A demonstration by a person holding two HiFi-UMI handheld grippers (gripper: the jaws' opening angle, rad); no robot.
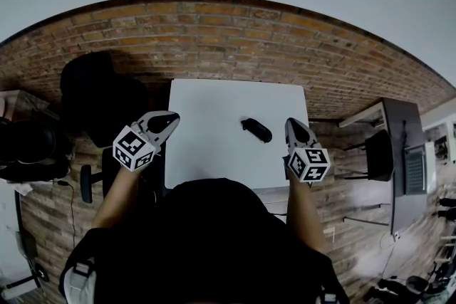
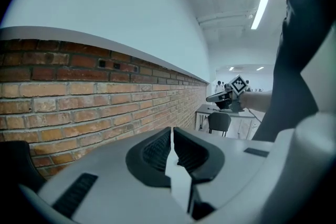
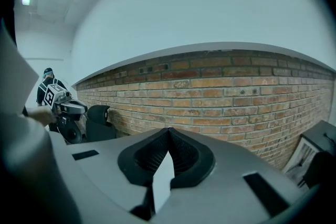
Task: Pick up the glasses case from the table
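Observation:
In the head view, the black glasses case lies on the white table, right of its middle. My left gripper hovers at the table's left edge, well left of the case, its jaws together and empty. My right gripper is just right of the case, near the right edge, also closed on nothing. In the left gripper view the ribbed pads meet, and the right gripper shows beyond them. In the right gripper view the pads touch, and the left gripper shows at far left. Neither gripper view shows the case.
A brick wall runs behind the table. A black chair stands at the table's left. A desk with a dark monitor stands at the right. Black gear sits at the far left.

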